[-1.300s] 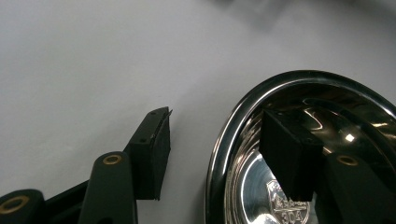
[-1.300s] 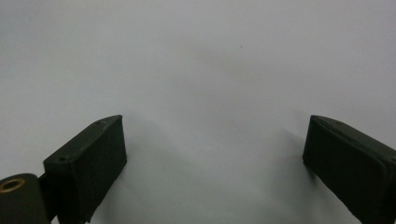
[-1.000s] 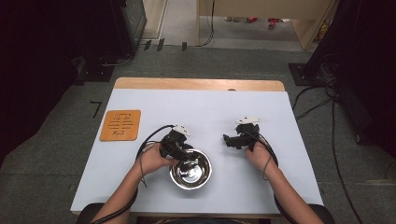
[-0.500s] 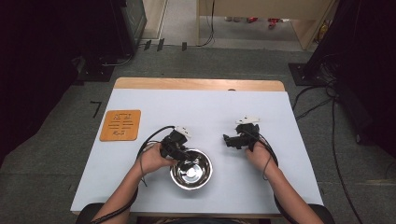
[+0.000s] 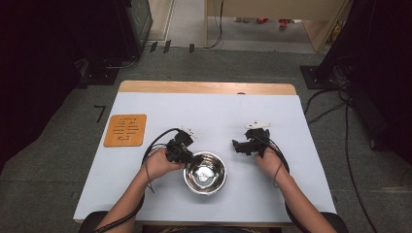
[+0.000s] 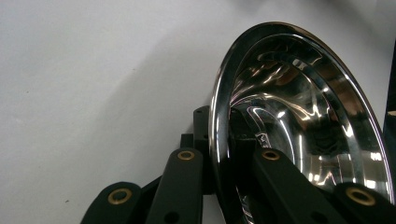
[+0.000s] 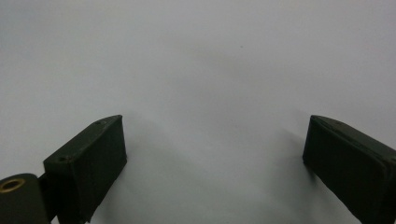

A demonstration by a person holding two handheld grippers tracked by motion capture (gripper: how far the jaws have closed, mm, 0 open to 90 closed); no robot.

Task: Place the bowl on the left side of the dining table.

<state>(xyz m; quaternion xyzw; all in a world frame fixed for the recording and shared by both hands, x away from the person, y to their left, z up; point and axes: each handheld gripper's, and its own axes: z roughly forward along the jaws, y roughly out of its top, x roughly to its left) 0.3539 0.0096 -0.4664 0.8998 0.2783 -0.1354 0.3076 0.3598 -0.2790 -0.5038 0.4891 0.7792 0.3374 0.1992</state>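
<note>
Two jobs split: left hand-held gripper [image 5: 196, 158] has just closed, pinching steel bowl [image 5: 205, 172] rim for lifting, while right hand-held gripper [image 5: 236, 145] idles open over tabletop [image 5: 218, 111].

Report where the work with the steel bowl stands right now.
Done: the left gripper has just closed on the rim of the steel bowl, one jaw inside and one outside in the left gripper view. In hand: that grip, with the bowl resting on the white table. Left: lifting or moving it. The right gripper stands open over bare table, holding nothing.
</note>
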